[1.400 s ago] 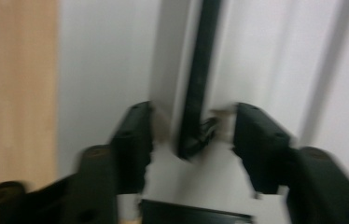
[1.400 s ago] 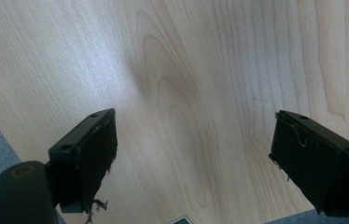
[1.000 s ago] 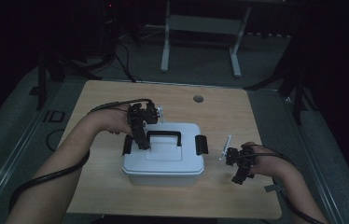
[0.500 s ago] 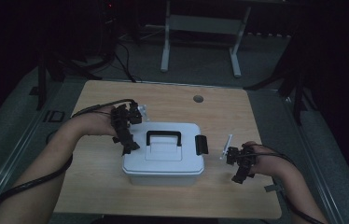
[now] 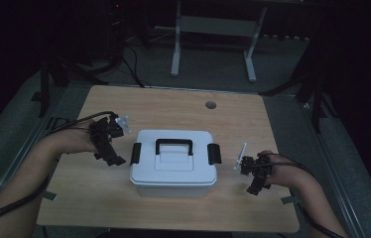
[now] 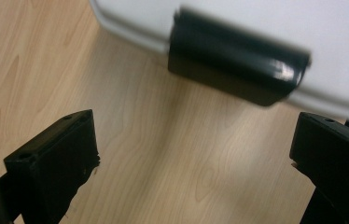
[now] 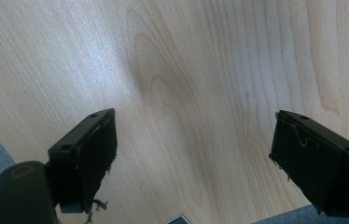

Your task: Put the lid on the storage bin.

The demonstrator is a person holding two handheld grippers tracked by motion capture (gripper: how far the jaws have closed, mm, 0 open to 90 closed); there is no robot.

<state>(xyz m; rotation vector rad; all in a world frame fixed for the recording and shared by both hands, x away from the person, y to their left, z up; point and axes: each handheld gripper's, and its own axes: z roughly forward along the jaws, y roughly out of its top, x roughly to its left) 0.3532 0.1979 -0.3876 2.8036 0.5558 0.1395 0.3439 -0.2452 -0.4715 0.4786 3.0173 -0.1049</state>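
The left tool point(image 5: 108, 144) has come off the lid's black carry handle point(image 5: 173, 147) to the left latch point(image 6: 238, 63) of the white storage box point(image 5: 173, 163) mid-surface (likely unclasping next), jaws wide and empty, while the right tool point(image 5: 254, 174) rests open, empty, aside.

High view dim, surroundings near black. Gripper views brighter; black latch point(image 6: 238, 58) motion-blurred, soft sheen on wood.
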